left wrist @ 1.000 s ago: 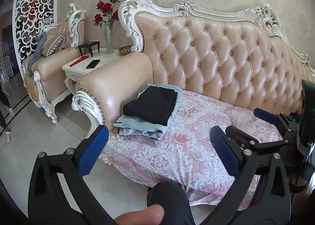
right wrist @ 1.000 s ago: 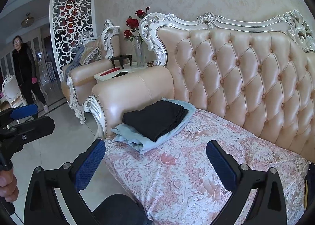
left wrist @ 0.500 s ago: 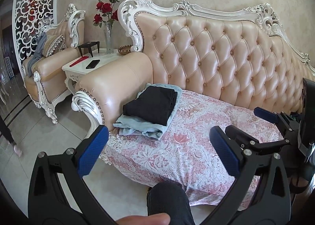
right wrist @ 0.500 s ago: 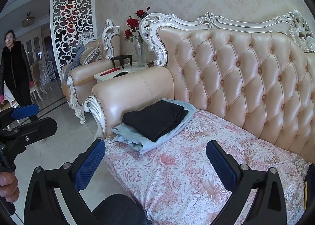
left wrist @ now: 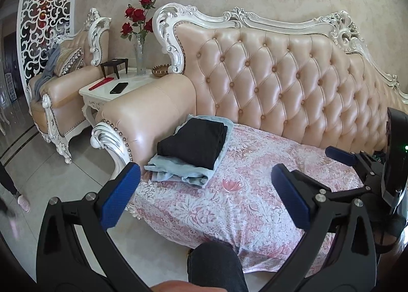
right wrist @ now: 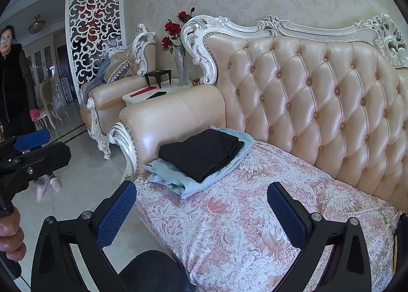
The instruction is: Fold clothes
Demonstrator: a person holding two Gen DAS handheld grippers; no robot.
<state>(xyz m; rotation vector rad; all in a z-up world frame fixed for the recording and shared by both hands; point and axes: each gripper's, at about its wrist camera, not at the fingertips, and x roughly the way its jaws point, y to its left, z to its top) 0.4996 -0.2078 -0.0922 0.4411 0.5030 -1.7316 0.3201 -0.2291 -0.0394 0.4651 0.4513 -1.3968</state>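
A folded black garment (left wrist: 193, 142) lies on top of a folded light blue garment (left wrist: 178, 173), the two stacked at the end of the sofa (left wrist: 280, 82) seat next to the padded armrest (left wrist: 150, 110), on a pink floral cover (left wrist: 242, 197). The blue piece shows only at its edges, so its shape under the black one cannot be made out. Both grippers are held in the air in front of the sofa, well apart from the stack. The left gripper (left wrist: 205, 196) has its jaws spread wide with nothing between them, and the right gripper (right wrist: 201, 211) is likewise released and empty. Beyond the armrest a white side table (left wrist: 102, 91) carries a glass vase (left wrist: 140, 56) holding red roses (left wrist: 139, 17), a small woven basket (left wrist: 160, 70) whose contents cannot be seen, a dark phone (left wrist: 119, 87) and a red flat item (left wrist: 101, 82). A dark knee (left wrist: 214, 264) intrudes at the bottom of the left view, cut off by the frame. In the right view a bystander (right wrist: 15, 82) in black stands at the left edge, feet blurred, and the left gripper partly hides the floor (right wrist: 89, 172) there.
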